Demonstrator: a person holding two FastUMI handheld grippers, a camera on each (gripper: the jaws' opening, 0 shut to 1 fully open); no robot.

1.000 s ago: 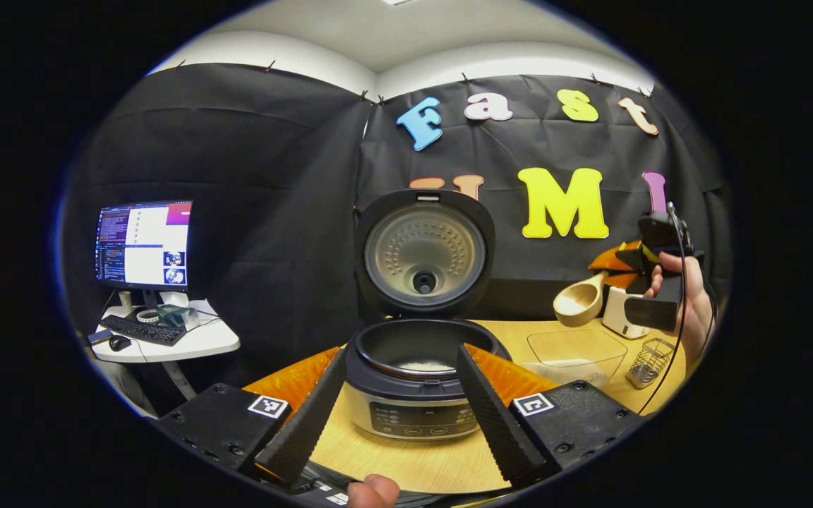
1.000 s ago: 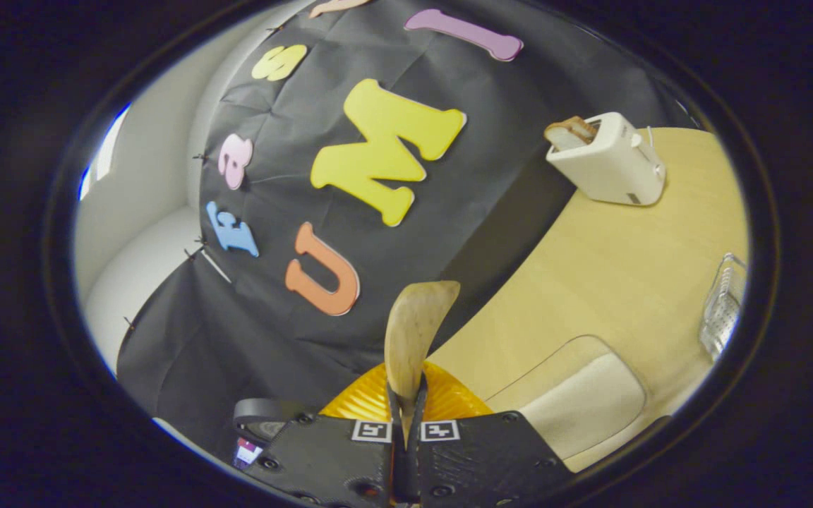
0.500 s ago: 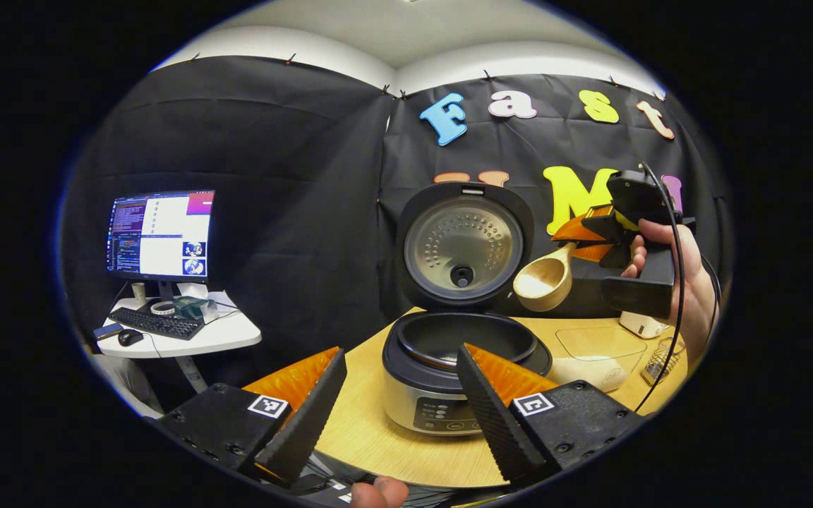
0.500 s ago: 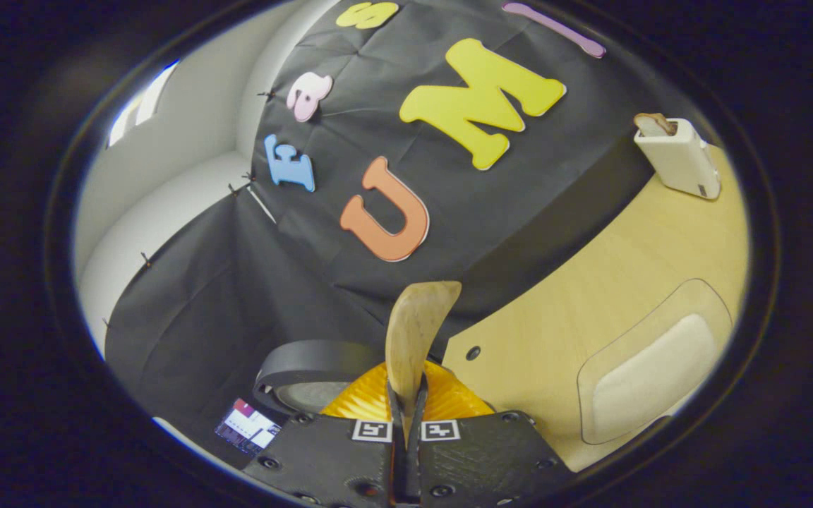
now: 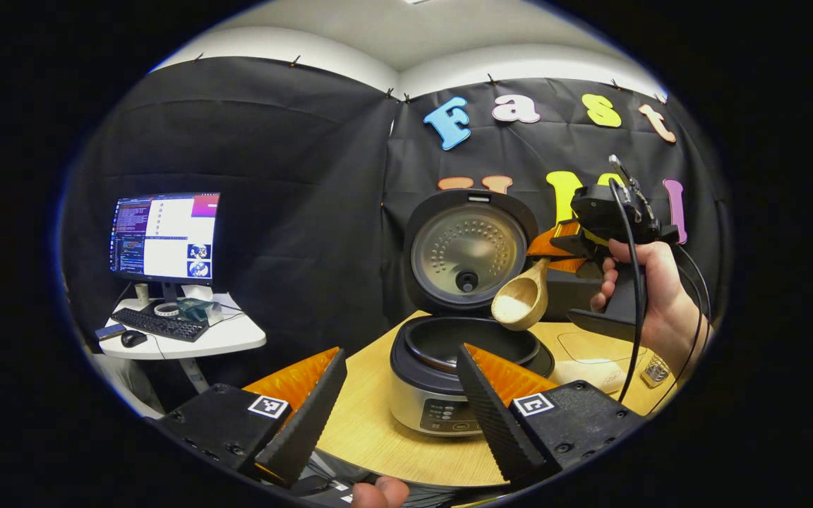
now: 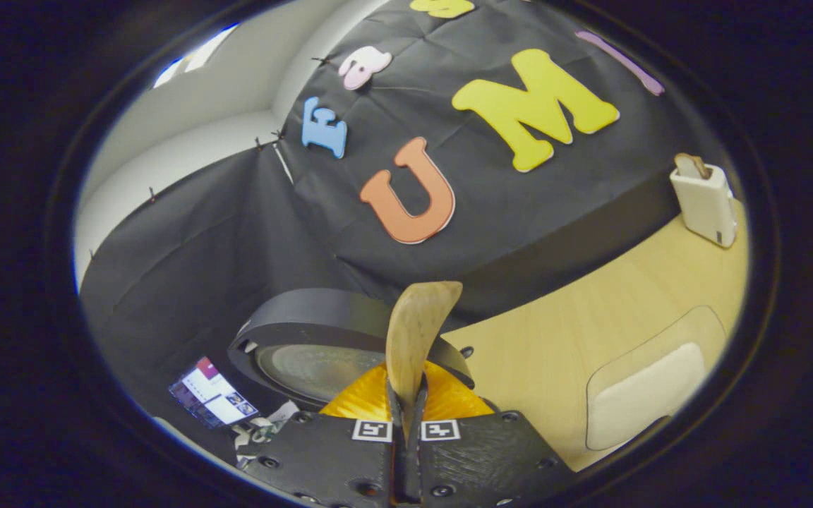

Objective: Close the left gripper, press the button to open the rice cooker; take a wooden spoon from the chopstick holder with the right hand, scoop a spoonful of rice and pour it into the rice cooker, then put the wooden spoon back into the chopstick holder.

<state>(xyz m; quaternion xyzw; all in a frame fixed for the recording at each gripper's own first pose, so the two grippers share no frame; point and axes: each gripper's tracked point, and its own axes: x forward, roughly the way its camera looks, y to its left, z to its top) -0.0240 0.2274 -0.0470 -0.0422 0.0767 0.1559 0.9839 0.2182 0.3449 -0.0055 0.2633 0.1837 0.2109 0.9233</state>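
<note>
The rice cooker (image 5: 449, 384) stands on the wooden table with its lid (image 5: 468, 254) raised upright. Its dark inner pot (image 5: 470, 340) shows. My right gripper (image 5: 567, 243) is held in a hand just right of the lid, shut on the wooden spoon (image 5: 519, 302). The spoon's bowl carries white rice and hangs above the pot's right rim. In the right gripper view the spoon (image 6: 415, 337) rises edge-on from my right gripper (image 6: 406, 406), with the lid (image 6: 322, 353) to its left. My left gripper (image 5: 401, 395) stands open in front of the cooker, holding nothing.
A clear container of rice (image 6: 650, 391) lies on the table (image 6: 590, 296) right of the cooker. A white toaster (image 6: 704, 197) stands at the back wall. A wire chopstick holder (image 5: 657, 368) sits at the table's right. A side desk with monitor (image 5: 166, 236) and keyboard is left.
The right gripper has carried the spoon left and down, from beside the lid to above the pot's right rim. The left gripper stayed open and barely shifted.
</note>
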